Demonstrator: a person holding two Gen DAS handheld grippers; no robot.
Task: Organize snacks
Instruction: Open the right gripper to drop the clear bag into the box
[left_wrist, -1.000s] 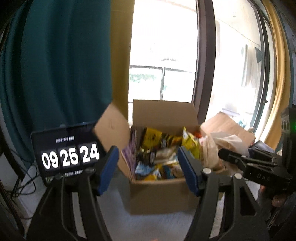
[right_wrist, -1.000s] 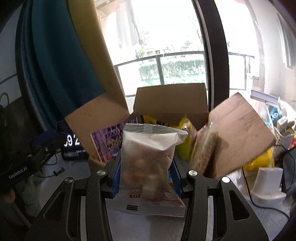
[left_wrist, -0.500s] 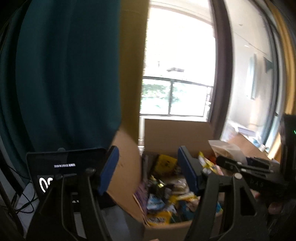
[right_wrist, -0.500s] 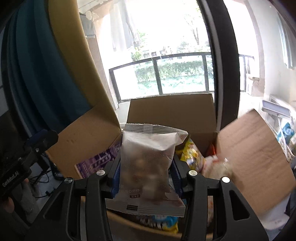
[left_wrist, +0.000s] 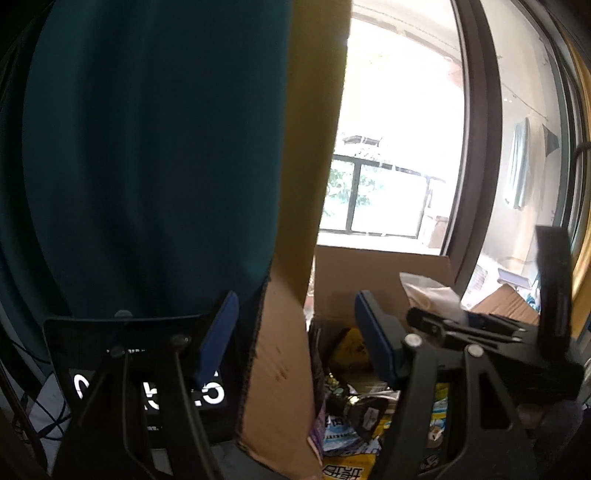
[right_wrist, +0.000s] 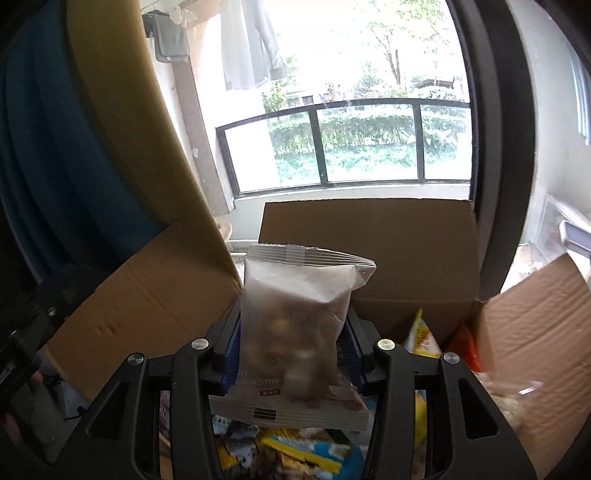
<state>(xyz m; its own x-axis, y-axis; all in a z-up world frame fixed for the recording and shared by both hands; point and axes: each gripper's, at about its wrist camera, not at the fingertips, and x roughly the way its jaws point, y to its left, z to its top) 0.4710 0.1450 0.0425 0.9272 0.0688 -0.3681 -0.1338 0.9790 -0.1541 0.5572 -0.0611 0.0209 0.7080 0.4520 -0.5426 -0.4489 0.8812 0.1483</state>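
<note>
The right tongs (right_wrist: 293, 350) are clamped on the lower half of a frosted snack bag (right_wrist: 295, 332), their jaws having just eased open a little with the bag between them, and they carry it upright over the open cardboard box (right_wrist: 369, 240), probably so it can drop among the packets (right_wrist: 295, 450) already inside. The left tongs (left_wrist: 295, 339) stand apart and empty beside the box's left flap (left_wrist: 277, 369), near the clock tablet (left_wrist: 147, 387). Both point slightly downward toward the box, the right from directly above its near edge.
</note>
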